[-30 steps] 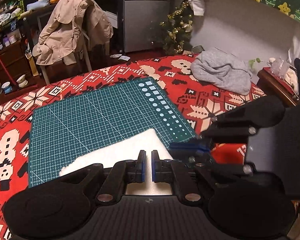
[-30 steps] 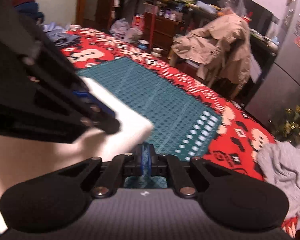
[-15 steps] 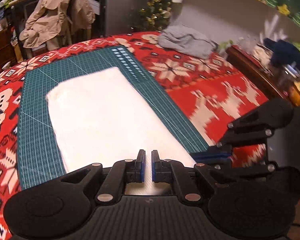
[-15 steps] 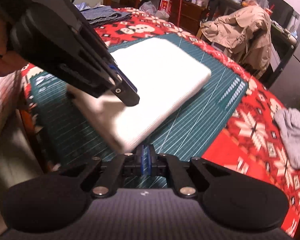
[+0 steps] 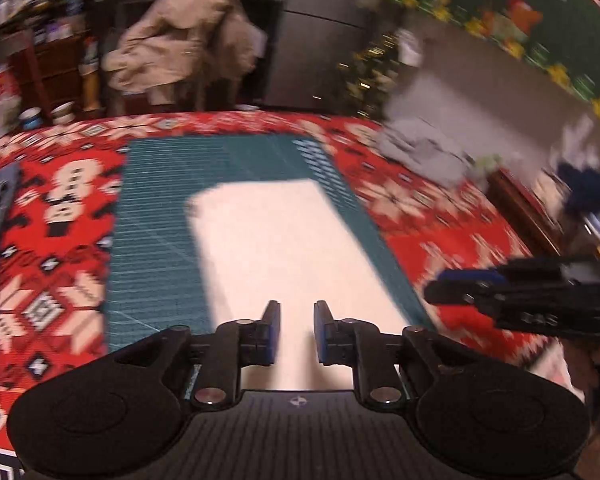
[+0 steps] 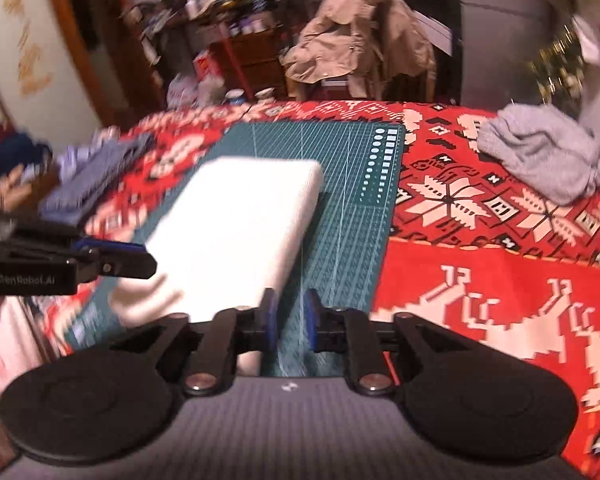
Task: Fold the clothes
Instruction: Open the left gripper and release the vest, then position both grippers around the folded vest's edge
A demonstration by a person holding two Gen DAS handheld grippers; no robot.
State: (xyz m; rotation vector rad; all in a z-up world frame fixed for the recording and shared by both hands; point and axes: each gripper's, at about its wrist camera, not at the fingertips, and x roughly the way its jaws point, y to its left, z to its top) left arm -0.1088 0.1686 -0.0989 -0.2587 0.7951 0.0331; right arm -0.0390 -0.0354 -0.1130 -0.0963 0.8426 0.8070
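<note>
Below both parted, empty claws: left (image 5: 296, 332), right (image 6: 287, 320), folded white garment (image 6: 236, 232).

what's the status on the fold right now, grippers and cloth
Left gripper open, empty. Right gripper open, empty. White folded garment flat on green cutting mat. Grey crumpled garment lies apart on the red cloth; nothing in the way.

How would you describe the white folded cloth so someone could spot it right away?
Find the red patterned table cover, then the green cutting mat on it. The white folded cloth lies on that mat, the only white, neatly rectangular piece; the grey garment nearby is crumpled.
</note>
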